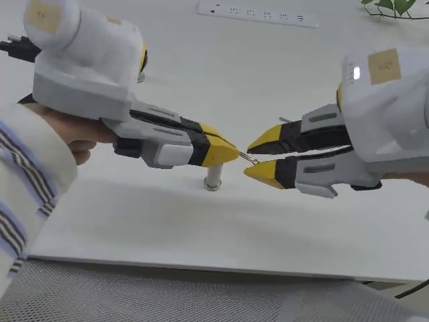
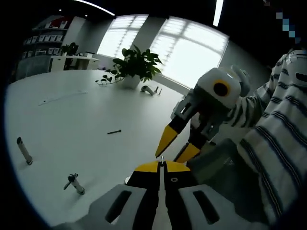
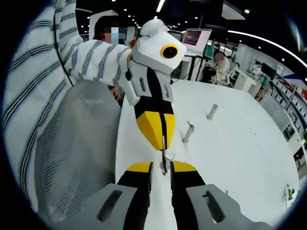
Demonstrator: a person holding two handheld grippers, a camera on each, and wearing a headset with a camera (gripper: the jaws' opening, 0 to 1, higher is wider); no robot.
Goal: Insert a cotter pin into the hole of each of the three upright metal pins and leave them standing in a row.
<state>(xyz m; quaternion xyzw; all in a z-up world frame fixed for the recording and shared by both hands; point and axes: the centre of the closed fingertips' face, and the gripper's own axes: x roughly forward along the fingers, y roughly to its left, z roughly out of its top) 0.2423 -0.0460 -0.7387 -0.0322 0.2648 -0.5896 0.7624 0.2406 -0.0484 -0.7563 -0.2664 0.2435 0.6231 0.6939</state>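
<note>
Over the near part of the white table (image 1: 201,228), the two grippers meet tip to tip. The left gripper (image 1: 236,153) comes in from the left with its jaws clenched on a thin cotter pin (image 1: 247,159), which sticks out past the yellow tips toward the right gripper (image 1: 248,160). The right gripper's jaws are released, one above and one below the pin's free end; whether either touches it cannot be told. One upright metal pin (image 1: 213,178) stands on the table just below the left gripper's tips, apart from the cotter pin.

The left gripper view has that gripper's own jaws (image 2: 162,165) pressed together with the wire between them, and the right gripper (image 2: 169,157) facing in from the right, jaws spread. Farther off on the table stand a second metal pin (image 2: 74,183) with a wire piece across its top and a third metal pin (image 2: 24,151) with a bare top, well apart from each other. A loose cotter pin (image 2: 113,131) lies flat farther back, with a potted plant (image 2: 134,67) beyond.

The right gripper view shows its own jaws (image 3: 162,167) parted around the wire and the left gripper (image 3: 160,146) pointing down at them.

A striped sleeve (image 1: 27,174) covers the left arm, and a power strip (image 1: 258,13) lies at the table's far edge.
</note>
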